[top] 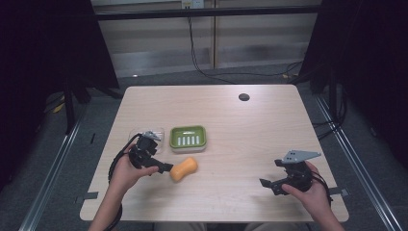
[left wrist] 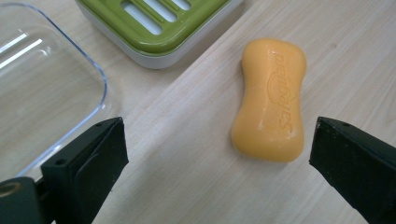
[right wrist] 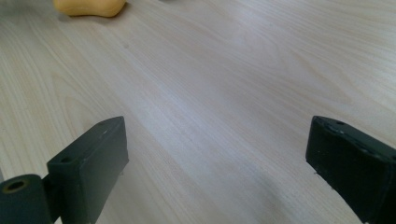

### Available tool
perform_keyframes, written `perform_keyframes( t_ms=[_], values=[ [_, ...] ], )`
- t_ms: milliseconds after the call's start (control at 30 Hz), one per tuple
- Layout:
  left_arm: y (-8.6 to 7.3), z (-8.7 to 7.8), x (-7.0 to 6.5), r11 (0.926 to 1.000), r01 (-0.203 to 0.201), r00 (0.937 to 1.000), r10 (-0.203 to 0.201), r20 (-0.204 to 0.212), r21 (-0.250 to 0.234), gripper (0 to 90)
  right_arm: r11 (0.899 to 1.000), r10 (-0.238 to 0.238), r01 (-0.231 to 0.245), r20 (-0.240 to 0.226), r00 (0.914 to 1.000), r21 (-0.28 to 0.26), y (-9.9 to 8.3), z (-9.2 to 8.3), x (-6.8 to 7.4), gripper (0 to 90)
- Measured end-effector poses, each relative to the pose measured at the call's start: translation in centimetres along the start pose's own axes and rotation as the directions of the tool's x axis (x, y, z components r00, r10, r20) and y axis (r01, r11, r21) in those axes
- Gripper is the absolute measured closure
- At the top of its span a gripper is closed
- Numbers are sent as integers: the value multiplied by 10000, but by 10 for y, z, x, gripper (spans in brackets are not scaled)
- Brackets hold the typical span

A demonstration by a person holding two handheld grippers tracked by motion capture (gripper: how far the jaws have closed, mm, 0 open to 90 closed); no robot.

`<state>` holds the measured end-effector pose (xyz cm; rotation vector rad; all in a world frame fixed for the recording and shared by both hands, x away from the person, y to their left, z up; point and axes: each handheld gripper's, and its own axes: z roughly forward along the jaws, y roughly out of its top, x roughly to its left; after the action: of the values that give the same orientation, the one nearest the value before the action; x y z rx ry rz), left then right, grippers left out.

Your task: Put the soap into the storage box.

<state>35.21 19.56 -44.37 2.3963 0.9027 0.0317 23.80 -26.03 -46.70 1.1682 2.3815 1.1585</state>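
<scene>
My left tool (left wrist: 217, 154) stands wide open, gripping nothing, the orange soap bar (left wrist: 271, 100) at centre right of its view, apart from both jaws. I'm lining up the pick; next, drop astride it and close. The green soap dish (left wrist: 154, 28) waits upper left.
</scene>
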Motion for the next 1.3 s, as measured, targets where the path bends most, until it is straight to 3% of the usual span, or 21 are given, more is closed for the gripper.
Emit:
perform_keyframes(
  t_ms=[633,833,1167,1300],
  values=[
    [22,17,-23,9946,-884,9961,881,81,541,107,9998,47,-46,66,10000,-171,1,-3,-2,55],
    [28,26,-27,9862,-1378,9904,1360,255,920,127,9999,95,-94,106,9999,-118,0,-4,-2,55],
    [38,40,-37,9751,-1665,9860,1633,337,1468,173,9998,192,-191,160,9997,-82,-6,-8,-1,55],
    [40,44,-38,9661,-1996,9798,1950,435,1635,201,9997,226,-225,174,9996,-61,-8,-10,-1,55]
  ],
)
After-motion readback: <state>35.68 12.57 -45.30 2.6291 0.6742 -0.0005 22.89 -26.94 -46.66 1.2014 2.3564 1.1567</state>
